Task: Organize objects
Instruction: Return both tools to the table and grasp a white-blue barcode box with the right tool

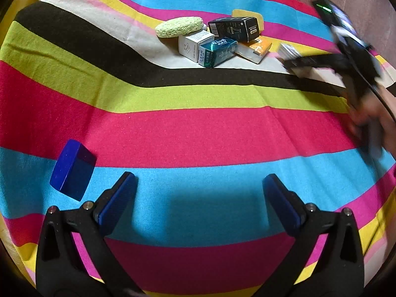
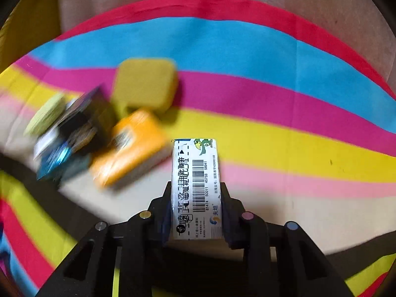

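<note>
Right tongs (image 2: pixel 196 193) clamp white box (image 2: pixel 194 188) between them.

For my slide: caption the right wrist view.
Right gripper shut on a white barcoded box beside the box pile.

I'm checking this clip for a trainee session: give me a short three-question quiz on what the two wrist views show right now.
1. True or false: the left gripper is closed on the blue box.
2. What does the right gripper hold? A) the orange box B) the white barcoded box C) the green sponge
3. Fill in: the black box sits ____ the other boxes in the pile.

Key
1. False: its jaws stand wide open over bare striped cloth, with the blue box lying off to its left.
2. B
3. on top of
</note>
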